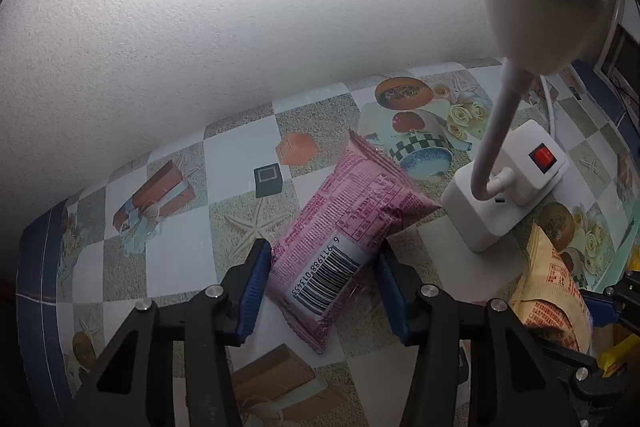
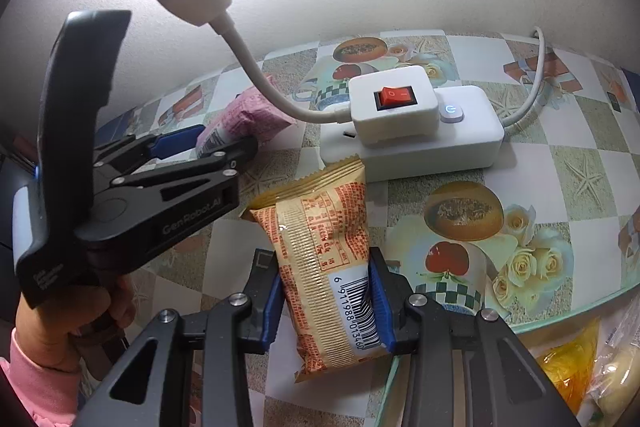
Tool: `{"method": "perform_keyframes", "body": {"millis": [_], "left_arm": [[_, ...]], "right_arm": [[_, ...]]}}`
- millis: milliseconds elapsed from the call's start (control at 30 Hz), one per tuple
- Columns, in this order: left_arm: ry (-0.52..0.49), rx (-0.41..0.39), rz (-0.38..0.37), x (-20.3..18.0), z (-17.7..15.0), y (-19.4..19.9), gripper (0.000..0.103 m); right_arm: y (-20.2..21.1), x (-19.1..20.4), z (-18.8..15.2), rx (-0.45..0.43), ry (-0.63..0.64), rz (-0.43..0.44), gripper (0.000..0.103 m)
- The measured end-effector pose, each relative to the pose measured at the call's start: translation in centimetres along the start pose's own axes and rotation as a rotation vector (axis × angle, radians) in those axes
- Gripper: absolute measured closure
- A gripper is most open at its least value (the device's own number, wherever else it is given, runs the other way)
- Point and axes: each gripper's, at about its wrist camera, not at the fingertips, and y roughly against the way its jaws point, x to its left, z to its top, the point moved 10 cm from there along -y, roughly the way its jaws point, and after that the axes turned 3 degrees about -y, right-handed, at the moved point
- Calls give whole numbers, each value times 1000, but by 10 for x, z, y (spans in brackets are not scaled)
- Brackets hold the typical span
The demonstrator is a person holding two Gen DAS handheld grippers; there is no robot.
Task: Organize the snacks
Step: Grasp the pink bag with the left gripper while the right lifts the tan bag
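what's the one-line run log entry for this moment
left claw: around pink snack packet | right claw: shut on orange snack packet

Readable text:
- pink snack packet: barcode digits 6 911988 013453; rest of print too small to read
- orange snack packet: barcode digits 6 911988 01346, last digit unclear
- left gripper body: "GenRobot.AI"
- red rocker switch: "O" and "I" marks
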Motion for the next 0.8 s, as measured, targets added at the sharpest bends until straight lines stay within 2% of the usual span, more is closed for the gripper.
{"method": "perform_keyframes", "body": {"millis": [133, 367, 500, 667, 800], "left_arm": [[15, -2, 25, 9, -18, 9, 51], [73, 19, 22, 25, -53, 30, 51], [141, 31, 37, 34, -79, 51, 51], [317, 14, -6, 48, -116, 80, 51], [455, -6, -9, 52, -145, 109, 51]], "right_arm": [[2, 3, -5, 5, -7, 1, 62], [14, 18, -14, 9, 5, 5, 62], [25, 31, -23, 12, 15, 15, 62], [43, 46, -41, 13, 24, 26, 62], [63, 55, -58, 2, 29, 22, 62]]}}
